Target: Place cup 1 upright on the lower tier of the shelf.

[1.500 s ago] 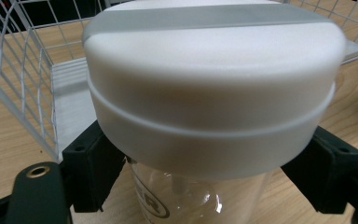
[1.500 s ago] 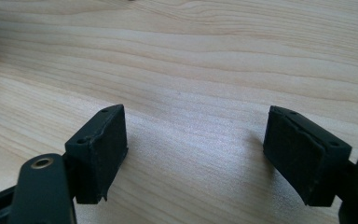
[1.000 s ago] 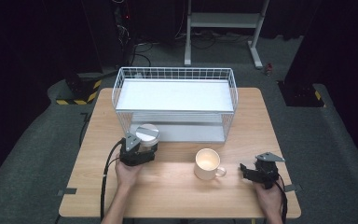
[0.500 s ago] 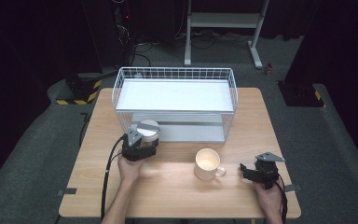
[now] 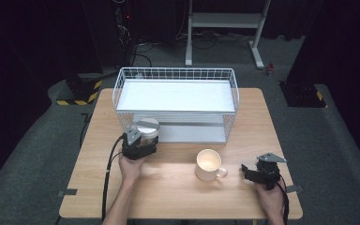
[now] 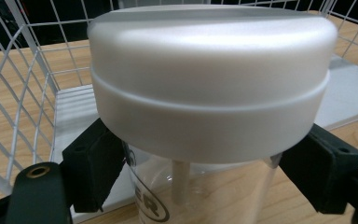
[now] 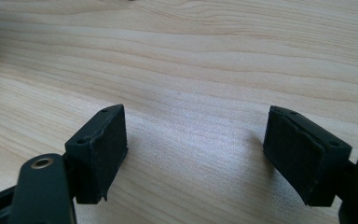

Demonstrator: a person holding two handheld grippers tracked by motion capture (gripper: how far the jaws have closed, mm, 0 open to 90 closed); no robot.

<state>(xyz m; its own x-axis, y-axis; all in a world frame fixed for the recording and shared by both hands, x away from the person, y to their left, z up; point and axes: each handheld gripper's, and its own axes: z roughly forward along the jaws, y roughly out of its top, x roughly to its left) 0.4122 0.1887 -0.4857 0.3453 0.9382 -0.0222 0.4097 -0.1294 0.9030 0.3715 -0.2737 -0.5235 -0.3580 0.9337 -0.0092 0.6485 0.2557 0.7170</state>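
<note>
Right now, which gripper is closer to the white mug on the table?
Right. The right gripper sits open on the table just beside the mug, on its handle side. The left gripper is farther off, clamped on a clear jar by the wire basket.

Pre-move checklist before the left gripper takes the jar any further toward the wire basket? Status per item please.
1. Left gripper gripping the jar: ok; both pads sit against the clear body just under the white lid.
2. Lid seated on the jar: ok, as far as the left gripper view shows.
3. Jar upright: ok in the high view.
4. Path to the wire basket: ok; the jar is right at its front left corner and the white tray inside is bare.
5. Right gripper out of the way: ok; open over bare table, holding nothing.
6. Mug clear of the jar: ok; it stands apart, between the two grippers.
</note>
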